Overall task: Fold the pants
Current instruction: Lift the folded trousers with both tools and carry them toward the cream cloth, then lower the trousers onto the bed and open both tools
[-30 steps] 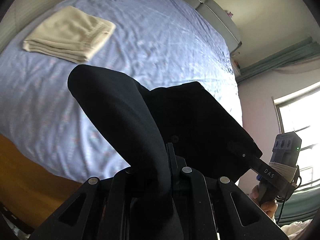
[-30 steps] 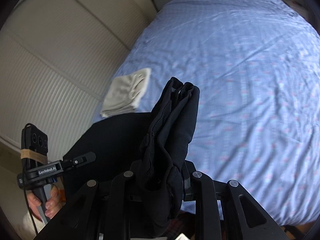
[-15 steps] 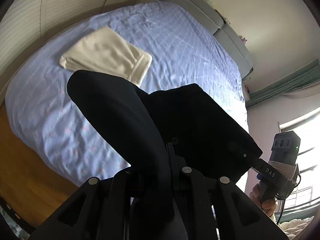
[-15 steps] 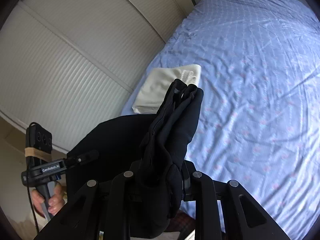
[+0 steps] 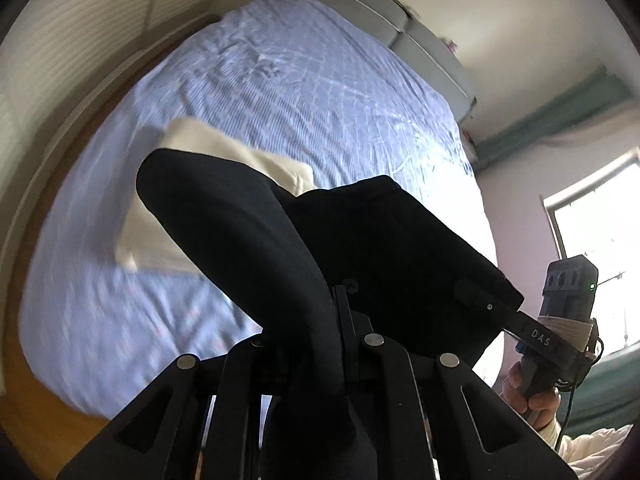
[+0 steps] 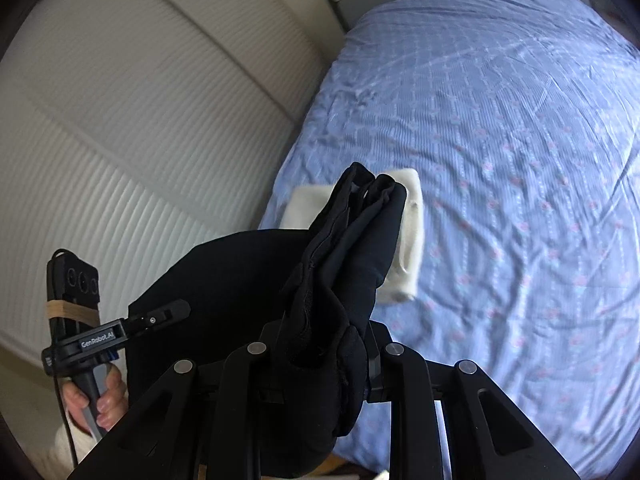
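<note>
The black pants [image 5: 360, 248] are held up above the bed [image 5: 320, 92], stretched between the two grippers. In the left wrist view, the left gripper [image 5: 336, 300] is seen closed on one bunched end of the dark cloth, which rises from between its fingers and arches over to the left. The right gripper [image 5: 476, 296] is seen at the far side of that view, its fingers clamped on the other edge of the cloth, with a hand [image 5: 532, 392] wrapped round its handle. In the right wrist view, a thick folded wad of the pants [image 6: 344, 264] is pinched in the right gripper [image 6: 324, 332], so its fingers stand slightly apart around the fabric. The left gripper [image 6: 160, 314] is gripping the cloth at the lower left, held by a hand [image 6: 96, 396]. A folded cream garment [image 6: 404, 240] lies on the blue sheet (partly hidden behind the pants), near the edge of the bed beside a ribbed white wall [image 6: 120, 140]
</note>
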